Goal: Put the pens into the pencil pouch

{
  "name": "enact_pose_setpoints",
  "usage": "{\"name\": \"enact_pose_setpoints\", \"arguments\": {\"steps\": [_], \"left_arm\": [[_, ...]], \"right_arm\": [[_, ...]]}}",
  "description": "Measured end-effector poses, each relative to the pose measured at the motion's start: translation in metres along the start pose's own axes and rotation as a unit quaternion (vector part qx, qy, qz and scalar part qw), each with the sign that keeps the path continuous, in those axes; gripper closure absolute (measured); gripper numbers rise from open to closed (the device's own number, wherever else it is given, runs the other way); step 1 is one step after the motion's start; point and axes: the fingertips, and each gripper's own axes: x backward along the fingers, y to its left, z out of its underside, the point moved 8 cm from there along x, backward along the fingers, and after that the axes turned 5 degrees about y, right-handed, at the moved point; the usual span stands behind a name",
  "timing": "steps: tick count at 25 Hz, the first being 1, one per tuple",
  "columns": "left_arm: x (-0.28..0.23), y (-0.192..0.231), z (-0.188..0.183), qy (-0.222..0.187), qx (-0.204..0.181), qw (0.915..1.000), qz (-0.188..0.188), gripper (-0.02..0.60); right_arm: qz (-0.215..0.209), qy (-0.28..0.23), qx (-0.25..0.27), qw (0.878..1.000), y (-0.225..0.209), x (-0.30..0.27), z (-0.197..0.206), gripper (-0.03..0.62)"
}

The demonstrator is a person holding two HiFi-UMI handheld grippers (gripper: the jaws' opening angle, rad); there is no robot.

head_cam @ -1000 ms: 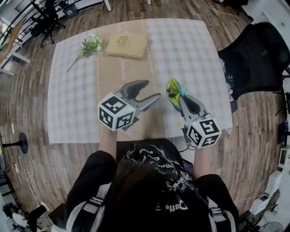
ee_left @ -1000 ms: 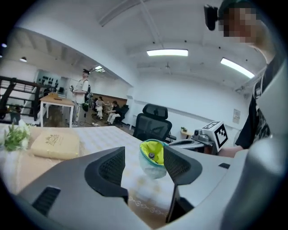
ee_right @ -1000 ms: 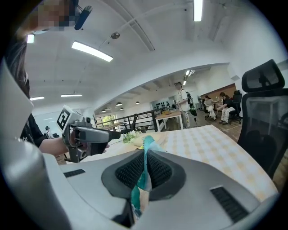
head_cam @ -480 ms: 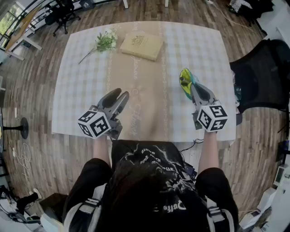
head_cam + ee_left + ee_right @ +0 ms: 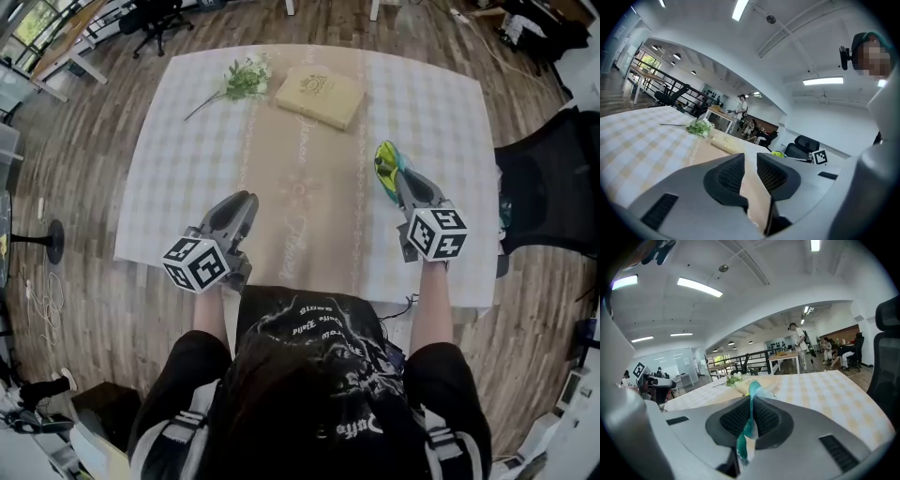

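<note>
Now the person is reaching both bare forearms forward from the body and over the near edge of the table, which a pale checked cloth is covering, one gripper in each hand. The grey two-jaw left gripper is lying low over the near left part of the cloth, just left of the beige runner, and is pointing away from the person and a little to the right, with its marker cube at the near end above the table's edge. Its jaws have just been closing; a narrow gap is showing between the ribbed pads, and nothing is sitting in it.

The grey right gripper is stretching out over the right side of the cloth, pointing away and slightly left, nearly level. Its jaws are pinching the green and yellow fabric pencil pouch by a thin teal edge, and the pouch is standing out beyond the fingertips, over the cloth.

A tan hardback book and a green sprig of white flowers are lying at the far end of the table, well apart from both grippers.
</note>
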Motion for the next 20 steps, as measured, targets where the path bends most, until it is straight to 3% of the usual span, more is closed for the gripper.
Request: {"name": "enact_pose_setpoints", "arguments": {"steps": [5,11,20], "left_arm": [[0.007,0.003,0.001,-0.020,-0.005,0.9994,-0.026,0.532],[0.007,0.009,0.003,-0.044,-0.008,0.9959,-0.079,0.560],[-0.002,0.003,0.016,0.002,-0.067,0.9930,-0.097,0.560]], "right_arm": [[-0.014,0.014,-0.011,1.000,0.020,-0.011,0.013,0.566],[-0.022,0.066,-0.012,0.998,0.046,-0.022,0.040,0.563],[-0.003,0.117,-0.035,0.993,0.060,-0.029,0.079,0.557]]}}
